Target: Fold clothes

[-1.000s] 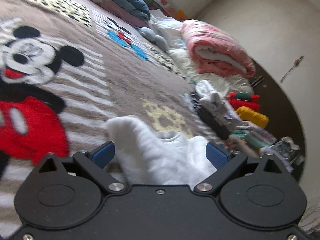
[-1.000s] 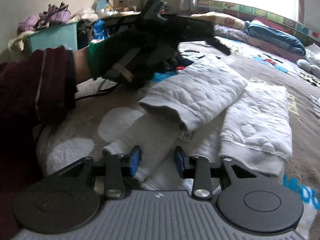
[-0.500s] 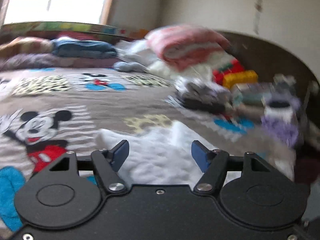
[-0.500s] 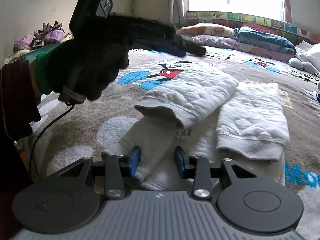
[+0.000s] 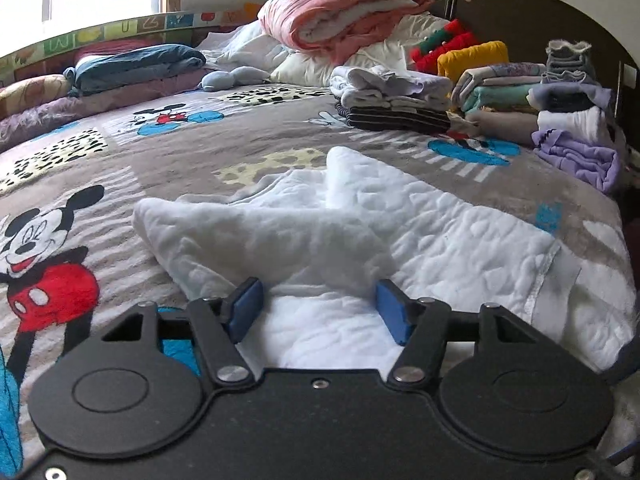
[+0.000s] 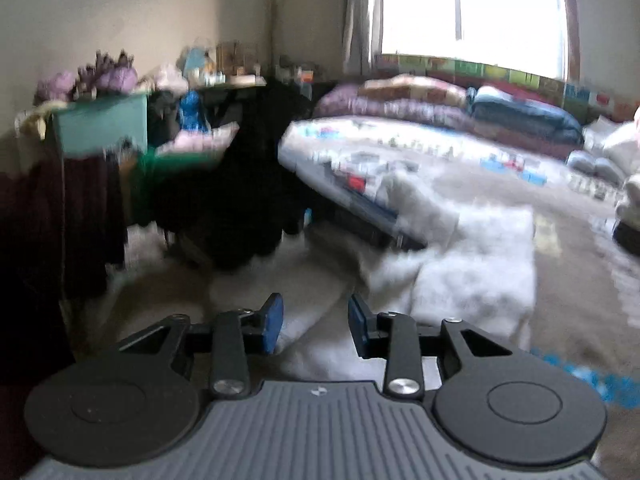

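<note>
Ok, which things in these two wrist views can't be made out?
- Right wrist view: motion blur smears the white garment and blanket print.
- Right gripper: open, but blur hides whether its pads touch cloth.
- Left wrist view: the left gripper body covers the garment's near edge.
- Folded stacks by the headboard: too small to identify.

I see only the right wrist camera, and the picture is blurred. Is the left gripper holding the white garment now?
Observer: No. The left gripper is open, its blue pads wide apart just above the white garment.
Operator: Where do the finished clothes lie?
Observer: The folded stacks sit on the far side of the bed, in front of the dark headboard.
</note>
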### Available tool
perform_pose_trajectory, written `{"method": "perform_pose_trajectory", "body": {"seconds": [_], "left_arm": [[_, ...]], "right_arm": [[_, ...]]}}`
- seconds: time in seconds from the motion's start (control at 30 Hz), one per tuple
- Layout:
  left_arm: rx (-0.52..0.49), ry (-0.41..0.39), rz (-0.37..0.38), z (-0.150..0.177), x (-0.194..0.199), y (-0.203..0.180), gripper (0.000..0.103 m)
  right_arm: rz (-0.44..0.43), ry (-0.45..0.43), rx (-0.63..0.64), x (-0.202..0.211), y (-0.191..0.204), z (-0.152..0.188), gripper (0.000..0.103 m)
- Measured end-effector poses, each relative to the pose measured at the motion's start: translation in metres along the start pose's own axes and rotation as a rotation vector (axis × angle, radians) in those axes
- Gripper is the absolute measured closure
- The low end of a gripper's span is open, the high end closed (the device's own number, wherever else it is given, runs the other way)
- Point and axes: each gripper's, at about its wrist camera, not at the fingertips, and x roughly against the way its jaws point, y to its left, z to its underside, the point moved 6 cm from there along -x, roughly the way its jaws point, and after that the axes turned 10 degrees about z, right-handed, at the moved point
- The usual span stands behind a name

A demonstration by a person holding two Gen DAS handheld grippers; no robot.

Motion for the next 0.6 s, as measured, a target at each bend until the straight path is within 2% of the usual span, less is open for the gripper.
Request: {"method": "perform_pose_trajectory", "body": {"seconds": [0.1, 0.17, 0.27, 0.33, 0.4, 0.5, 0.6], "left_arm": [[0.076, -0.003, 0.048, -0.002, 0.004, 0.006, 0.040], [0.180, -0.020, 0.105, -0.004, 0.007, 0.015, 0.036], [0.370, -0.058, 0.195, -0.006, 0.012, 0.032, 0.034], [0.435, -0.071, 0.232, -0.007, 0.014, 0.038, 0.034], [0.447, -0.077, 0.249, -0.010, 0.016, 0.039, 0.034], [0.425, -0.105, 0.247, -0.017, 0.024, 0.038, 0.034], [0.382, -0.190, 0.209, -0.031, 0.038, 0.043, 0.034]], "right_arm": [[0.014, -0.040, 0.017, -0.010, 0.002, -0.023, 0.067], [0.020, -0.053, 0.048, -0.022, 0.005, -0.036, 0.067], [0.015, 0.008, 0.080, -0.050, 0.009, -0.034, 0.066], [0.004, 0.058, 0.094, -0.064, 0.013, -0.023, 0.062], [-0.012, 0.123, 0.119, -0.078, 0.018, -0.008, 0.059], [-0.023, 0.114, 0.102, -0.075, 0.014, -0.001, 0.059], [-0.029, 0.121, 0.091, -0.076, 0.013, 0.001, 0.057]]}}
